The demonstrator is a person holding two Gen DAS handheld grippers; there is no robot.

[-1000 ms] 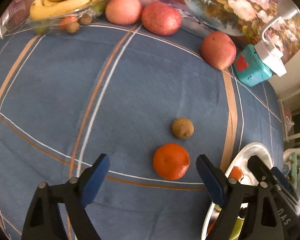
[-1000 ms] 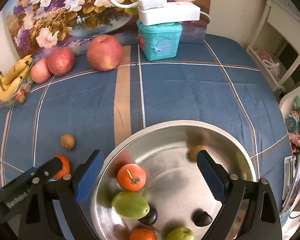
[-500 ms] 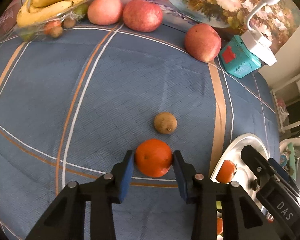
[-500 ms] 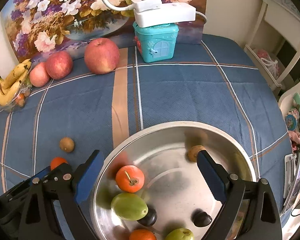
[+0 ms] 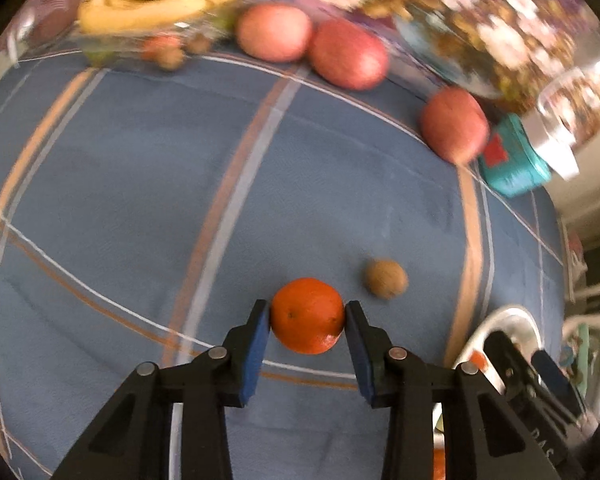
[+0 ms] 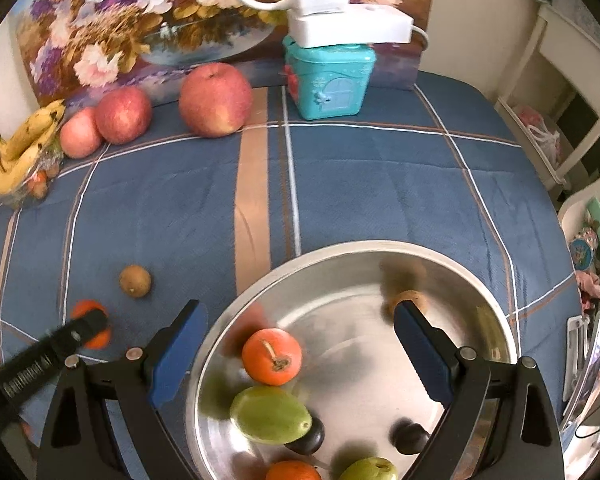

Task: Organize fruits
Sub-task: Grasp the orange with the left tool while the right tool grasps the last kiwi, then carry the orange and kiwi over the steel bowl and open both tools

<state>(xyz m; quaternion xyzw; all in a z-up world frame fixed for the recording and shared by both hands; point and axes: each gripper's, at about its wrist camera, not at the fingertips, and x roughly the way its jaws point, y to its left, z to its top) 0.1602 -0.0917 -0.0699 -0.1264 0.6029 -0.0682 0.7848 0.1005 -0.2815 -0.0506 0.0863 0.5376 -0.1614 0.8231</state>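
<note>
We note the left gripper (image 5: 307, 326) pinching the round orange tangerine (image 5: 307, 315) over the blue plaid tablecloth (image 5: 140, 184), near its front edge. The right gripper (image 6: 300, 352) stands spread wide above the round steel basin (image 6: 380, 280), holding nothing.

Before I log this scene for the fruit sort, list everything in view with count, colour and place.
tangerine: one, orange, between the left pads
small brown fruit: one, on the cloth beside the tangerine
apples: three, red, along the back
bananas: one bunch, yellow, far left
metal bowl: one, silver, near right, holding orange, green, dark and brown fruit
toy box: one, teal, at the back
white device: one, on the toy box
tablecloth: one, blue plaid
left gripper: shut on the tangerine
right gripper: open over the bowl
</note>
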